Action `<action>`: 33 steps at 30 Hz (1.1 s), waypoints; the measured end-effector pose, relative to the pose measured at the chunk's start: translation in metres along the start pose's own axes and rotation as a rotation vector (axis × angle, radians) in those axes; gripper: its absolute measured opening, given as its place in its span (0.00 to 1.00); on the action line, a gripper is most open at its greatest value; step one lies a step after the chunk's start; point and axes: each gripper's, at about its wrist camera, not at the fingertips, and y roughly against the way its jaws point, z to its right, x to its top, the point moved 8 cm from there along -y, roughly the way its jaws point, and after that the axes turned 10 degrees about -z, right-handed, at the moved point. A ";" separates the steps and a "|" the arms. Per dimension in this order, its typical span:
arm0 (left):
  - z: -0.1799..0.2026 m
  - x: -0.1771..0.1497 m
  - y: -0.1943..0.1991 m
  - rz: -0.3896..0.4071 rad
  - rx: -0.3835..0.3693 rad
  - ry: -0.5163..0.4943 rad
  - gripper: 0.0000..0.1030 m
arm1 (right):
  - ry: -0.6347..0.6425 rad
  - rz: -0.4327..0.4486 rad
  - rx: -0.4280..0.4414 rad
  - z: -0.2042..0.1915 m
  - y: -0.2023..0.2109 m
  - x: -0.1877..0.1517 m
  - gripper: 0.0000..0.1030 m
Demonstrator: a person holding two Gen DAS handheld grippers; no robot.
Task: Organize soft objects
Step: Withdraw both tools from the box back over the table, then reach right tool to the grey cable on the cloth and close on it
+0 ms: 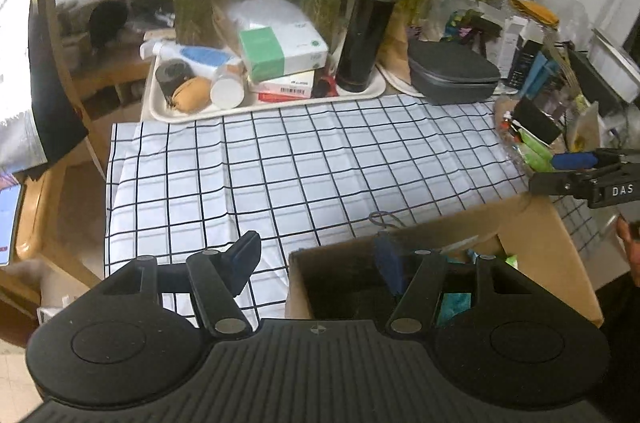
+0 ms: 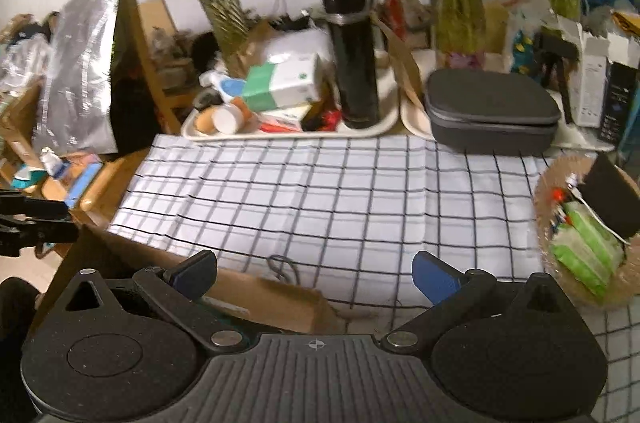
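A cardboard box (image 1: 532, 223) sits open at the near edge of the surface, on a white cloth with a black grid (image 1: 304, 159). Inside it, something soft and teal (image 1: 454, 303) shows among dark contents that cannot be made out.

The left tongs (image 1: 316, 257) are spread, with nothing between them. Their right finger hangs over the box's open mouth, in front of the teal thing; the left finger is over the checked cloth just outside the box's left wall. The pads touch nothing.

The right tongs (image 2: 316, 273) are also spread and empty. From their view the box (image 2: 272, 293) lies low and to the left, its far rim passing under the left finger, while the right finger hovers above bare cloth. A thin grey loop of cord (image 2: 282, 269) lies on the cloth just beyond the box's rim, between the two fingers.

Farther back stand a cream tray (image 1: 276, 103) of clutter, a black bottle (image 1: 366, 31) and a grey case (image 1: 452, 73). A woven basket (image 2: 560, 183) of green packets sits at the right.
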 end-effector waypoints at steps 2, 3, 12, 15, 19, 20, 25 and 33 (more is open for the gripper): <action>-0.004 0.006 -0.003 -0.021 -0.014 0.034 0.59 | -0.023 -0.036 -0.012 0.002 -0.003 0.006 1.00; -0.006 0.009 -0.004 -0.028 -0.022 0.052 0.59 | -0.029 -0.050 -0.015 0.002 -0.004 0.010 1.00; -0.025 0.034 -0.022 -0.093 -0.036 0.144 0.59 | -0.035 -0.191 -0.051 0.010 -0.017 0.027 1.00; -0.030 0.038 -0.029 -0.115 -0.042 0.159 0.59 | -0.065 -0.226 -0.042 0.014 -0.022 0.030 1.00; -0.036 0.043 -0.039 -0.145 -0.059 0.174 0.59 | -0.076 -0.266 -0.066 0.020 -0.030 0.034 1.00; -0.038 0.044 -0.042 -0.152 -0.064 0.182 0.59 | -0.079 -0.278 -0.067 0.021 -0.033 0.034 1.00; -0.048 0.050 -0.056 -0.176 -0.087 0.203 0.59 | -0.097 -0.328 -0.067 0.028 -0.047 0.038 1.00; -0.060 0.057 -0.092 -0.245 -0.158 0.219 0.59 | -0.126 -0.381 -0.047 0.040 -0.080 0.041 1.00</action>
